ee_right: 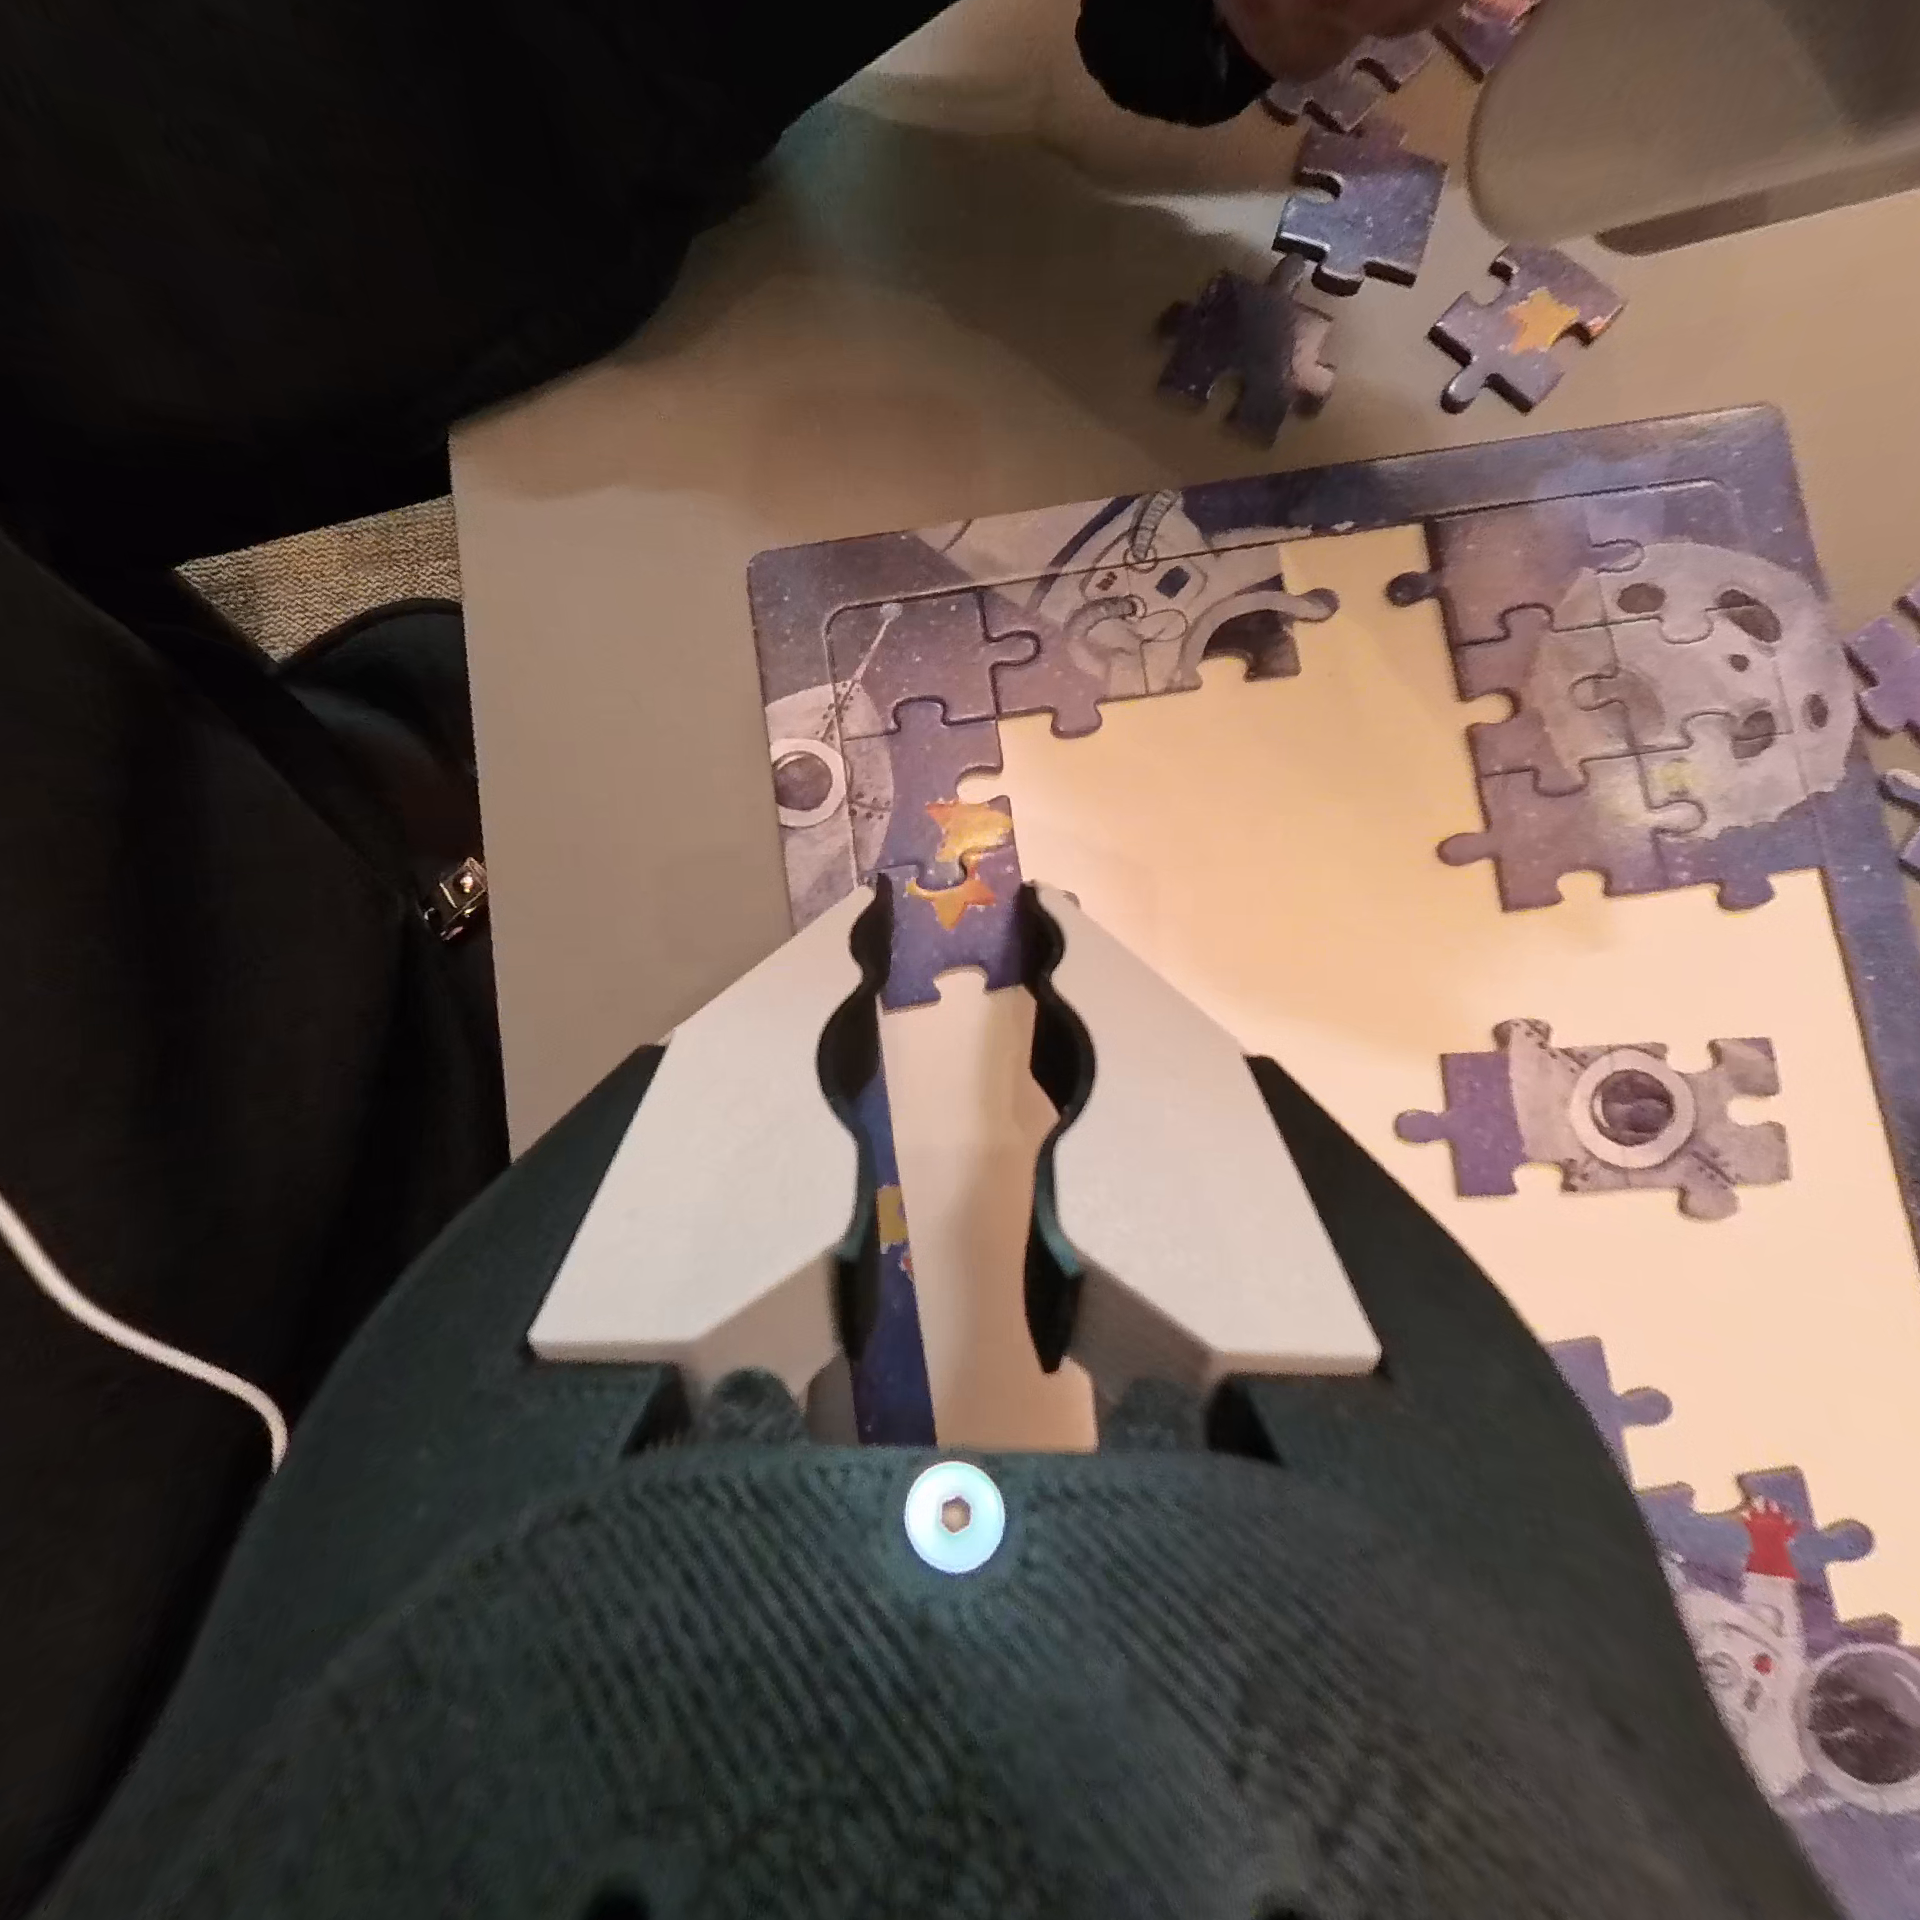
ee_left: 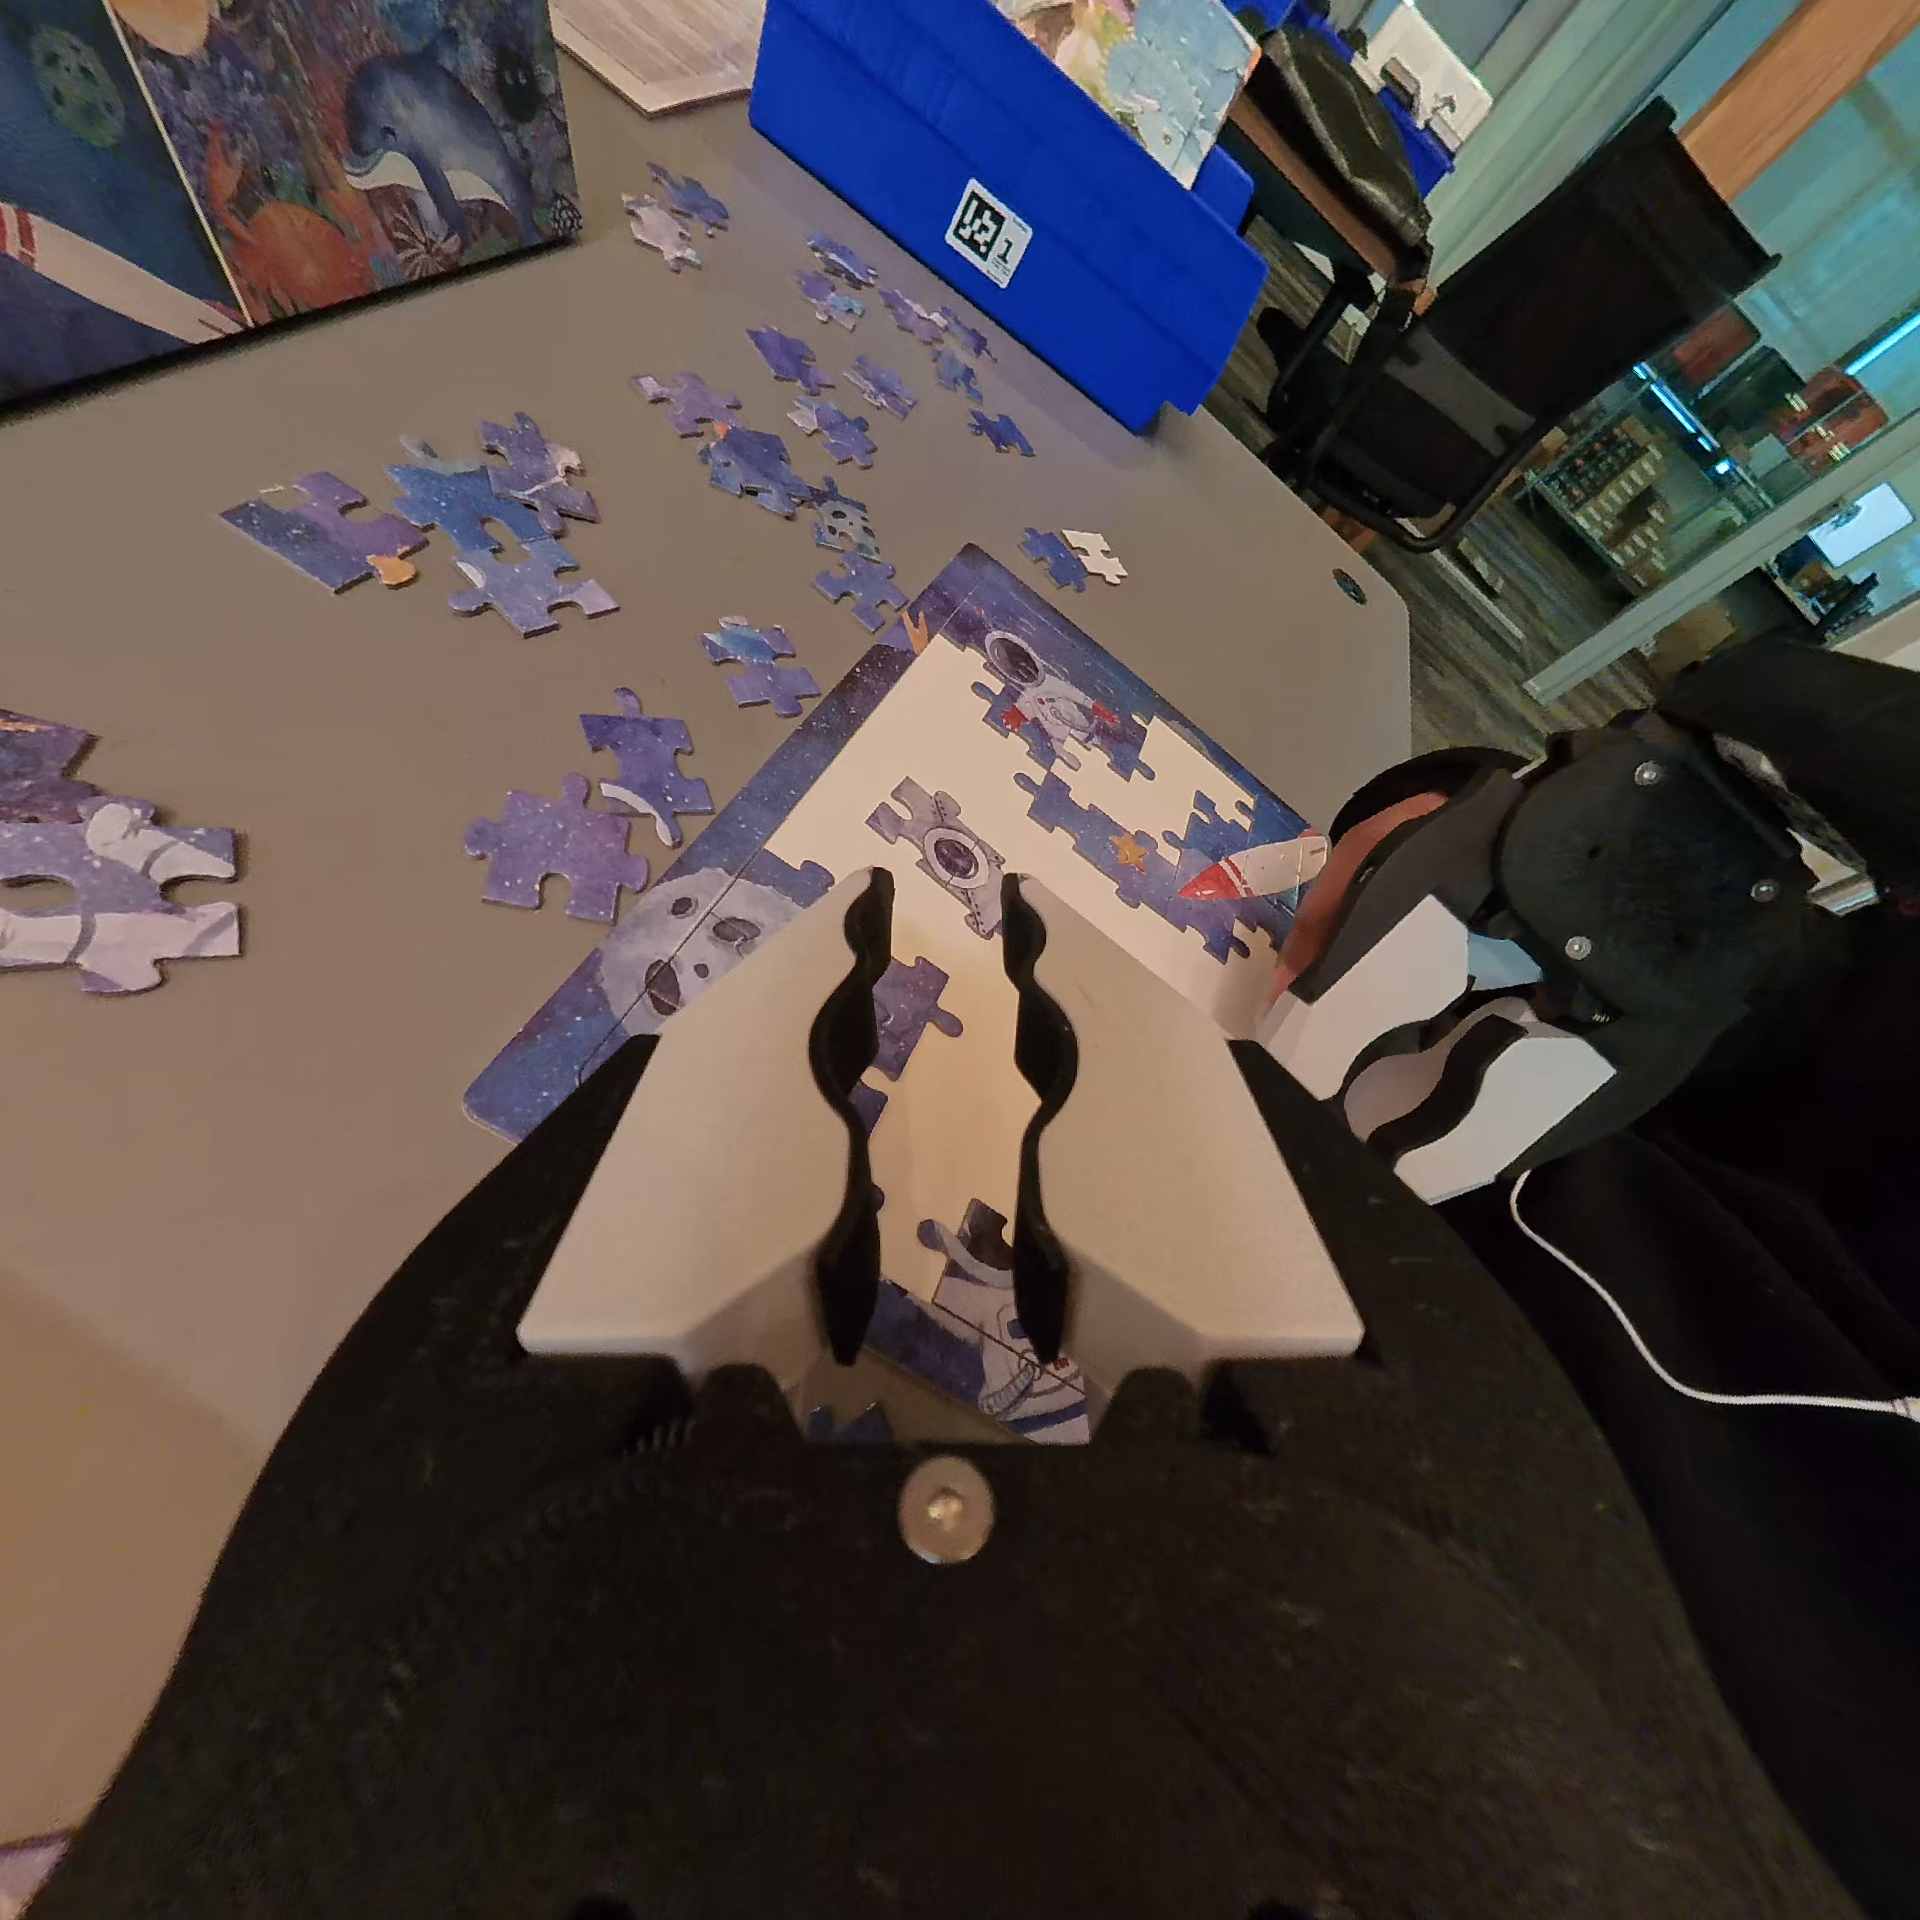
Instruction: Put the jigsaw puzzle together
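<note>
**Two hand-held grippers over a half-filled space puzzle**

A puzzle tray (ee_right: 1813, 935) with a blue starry border lies on the grey counter (ee_left: 312, 1091), near the counter's edge, and takes up the middle of both wrist views. Much of its cream base is bare; joined pieces fill a corner with a grey moon (ee_right: 1662, 686) and another stretch along the border.

The right gripper (ee_right: 956, 904) hovers low over the tray's border side nearest the person's dark clothing. Between its jaws sits a blue piece with an orange star (ee_right: 951, 935), and both black pads lie against the piece's side edges, so the jaws are closed on it. The piece's far edge meets a placed piece in the tray that bears the other part of the star.

The left gripper (ee_left: 945, 894) hangs above the tray's bare middle, its jaws a little apart with nothing between them. Just past its tips lies a grey porthole piece (ee_left: 940, 852), loose on the tray's base; a blue piece (ee_left: 914, 1013) shows below, behind one finger.

Beyond the tray, away from the person, many loose blue and purple pieces (ee_left: 551, 852) are scattered over the counter. Farther still stand a blue bin (ee_left: 997, 135) and a picture box with a whale (ee_left: 312, 156). To the tray's right in the left wrist view, the right gripper reaches in over a red and white rocket (ee_left: 1257, 868) printed on the placed pieces.
</note>
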Tool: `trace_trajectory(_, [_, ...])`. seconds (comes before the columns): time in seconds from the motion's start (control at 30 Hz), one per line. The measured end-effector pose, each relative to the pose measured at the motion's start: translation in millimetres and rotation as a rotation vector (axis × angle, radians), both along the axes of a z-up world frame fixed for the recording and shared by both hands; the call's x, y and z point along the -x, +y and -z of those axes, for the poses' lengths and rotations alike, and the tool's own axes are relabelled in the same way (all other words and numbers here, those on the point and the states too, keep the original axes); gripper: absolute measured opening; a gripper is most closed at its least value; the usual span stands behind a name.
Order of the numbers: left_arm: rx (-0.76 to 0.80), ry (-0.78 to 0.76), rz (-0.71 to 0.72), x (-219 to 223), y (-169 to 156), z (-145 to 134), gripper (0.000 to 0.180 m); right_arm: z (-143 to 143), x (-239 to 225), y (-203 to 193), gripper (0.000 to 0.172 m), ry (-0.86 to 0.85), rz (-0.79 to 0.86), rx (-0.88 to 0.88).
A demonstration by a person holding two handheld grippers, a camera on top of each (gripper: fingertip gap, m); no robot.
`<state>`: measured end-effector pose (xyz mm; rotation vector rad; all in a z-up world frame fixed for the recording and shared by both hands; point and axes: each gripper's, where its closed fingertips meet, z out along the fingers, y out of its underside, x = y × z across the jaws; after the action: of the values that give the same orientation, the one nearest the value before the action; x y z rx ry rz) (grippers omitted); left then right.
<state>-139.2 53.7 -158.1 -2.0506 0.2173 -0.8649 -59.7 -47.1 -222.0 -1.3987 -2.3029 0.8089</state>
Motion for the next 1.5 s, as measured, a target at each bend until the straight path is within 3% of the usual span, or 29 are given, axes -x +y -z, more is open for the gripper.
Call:
trace_trajectory(1.27, [0.007,0.007,0.002,0.0,-0.2,2.0,0.019,3.1,-7.5,3.1,0.033,-0.1,0.04,0.012])
trace_trajectory(1.5, [0.009,0.008,0.001,0.2,-0.1,2.4,0.02,3.2,-8.0,6.1,0.028,-0.115,0.065,0.019])
